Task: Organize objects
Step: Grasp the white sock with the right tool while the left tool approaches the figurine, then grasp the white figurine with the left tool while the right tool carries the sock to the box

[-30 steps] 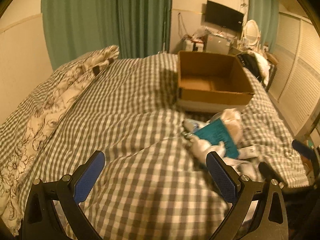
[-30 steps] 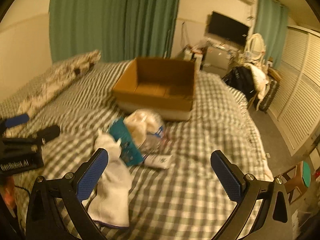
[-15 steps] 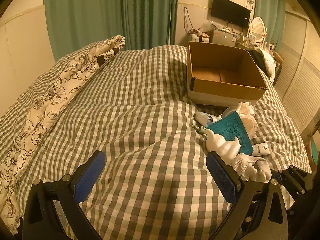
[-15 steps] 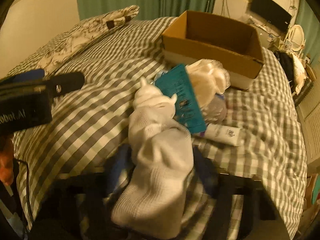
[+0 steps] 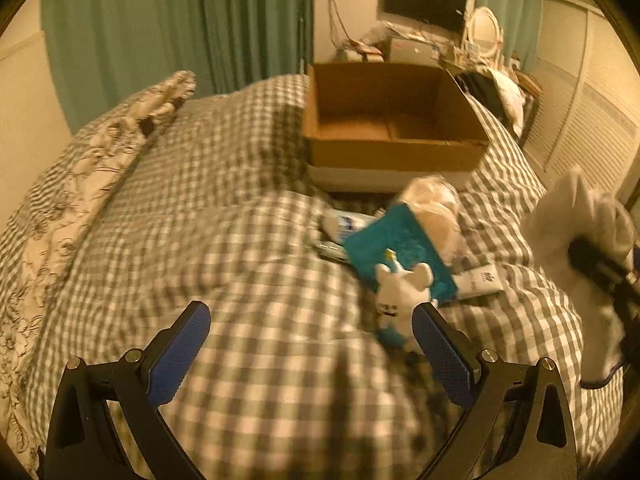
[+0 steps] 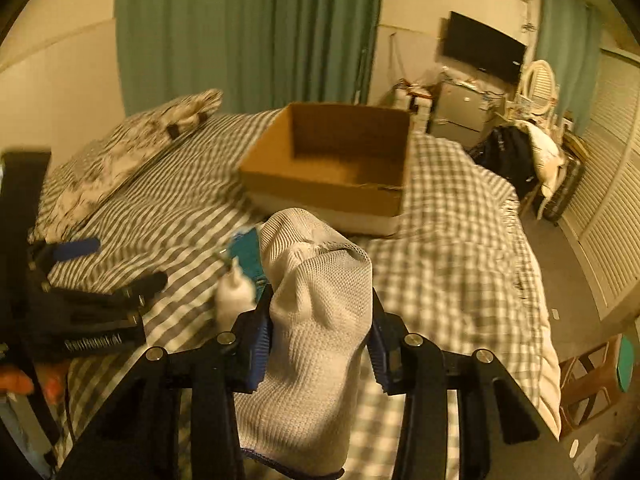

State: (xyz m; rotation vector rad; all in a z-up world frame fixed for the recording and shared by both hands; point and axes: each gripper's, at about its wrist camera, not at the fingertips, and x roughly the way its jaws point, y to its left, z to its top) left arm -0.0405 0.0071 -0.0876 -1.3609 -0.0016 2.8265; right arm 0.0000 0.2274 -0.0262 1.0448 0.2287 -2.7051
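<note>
Both tongs are up over the bed. Seen from the left wrist, the left gripper (image 5: 310,344) has its 2 blue-padded fingers (image 5: 178,354) spread wide with nothing between them, hovering above the grey checked duvet (image 5: 224,208). Just beyond its right finger sits a small white cat-eared bottle (image 5: 400,296), leaning against a teal packet (image 5: 400,252). A pale plastic bag (image 5: 434,204) and a white tube (image 5: 478,280) lie in the same heap (all a bit blurred). Behind the heap stands an open cardboard box (image 5: 394,148), and a floral pillow (image 5: 108,148) runs along the left edge of the bed. At far right the white sock (image 5: 576,216) hangs in the other tool.

From the right wrist, the right gripper (image 6: 320,344) is clamped on the white sock (image 6: 316,320), its 2 pads pressing the fabric from either side, the toe end poking up and the cuff drooping below. That sock is lifted clear of the duvet (image 6: 452,248), in front of the cardboard box (image 6: 332,176). To its left stand the white bottle (image 6: 234,292) and a sliver of teal packet (image 6: 246,252), with the left gripper (image 6: 116,268) beyond them.
</note>
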